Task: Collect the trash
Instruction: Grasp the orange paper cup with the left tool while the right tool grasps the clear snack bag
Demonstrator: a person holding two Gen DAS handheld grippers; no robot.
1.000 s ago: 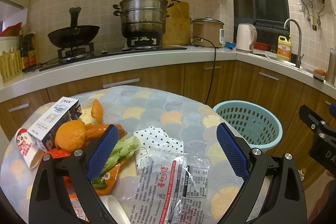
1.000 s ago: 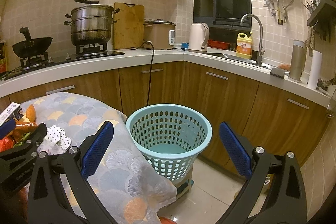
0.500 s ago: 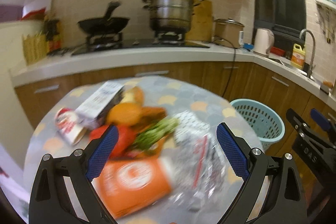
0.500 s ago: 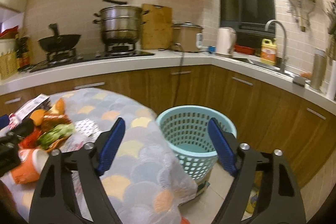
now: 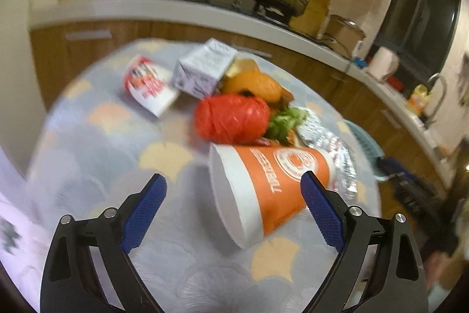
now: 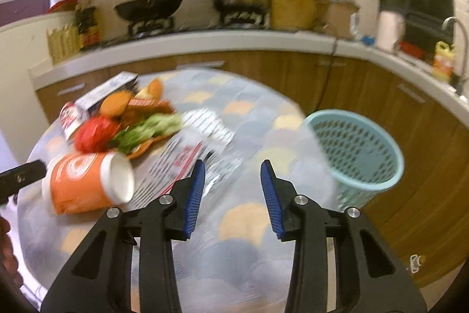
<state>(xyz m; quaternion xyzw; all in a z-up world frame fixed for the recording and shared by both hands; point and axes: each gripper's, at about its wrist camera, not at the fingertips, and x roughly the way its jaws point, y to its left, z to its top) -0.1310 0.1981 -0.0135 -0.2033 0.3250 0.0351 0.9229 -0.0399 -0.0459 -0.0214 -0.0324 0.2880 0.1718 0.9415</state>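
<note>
The round table (image 6: 252,228) is being used as the gathering spot, the teal basket (image 6: 356,148) being kept just beside its edge for drops. Trash is being left heaped together: the orange cup (image 5: 275,181) lying on its side, the clear wrapper (image 6: 187,157) flat. The left gripper (image 5: 231,209) is being held wide around the cup without touching it; the right gripper (image 6: 231,189) is being narrowed on nothing.

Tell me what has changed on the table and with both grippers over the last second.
The left gripper has swung left toward the orange paper cup, jaws open, holding nothing. The right gripper has turned from the teal basket toward the table, and its jaws are closing on nothing. The trash pile, red bag and milk carton lie where they were.
</note>
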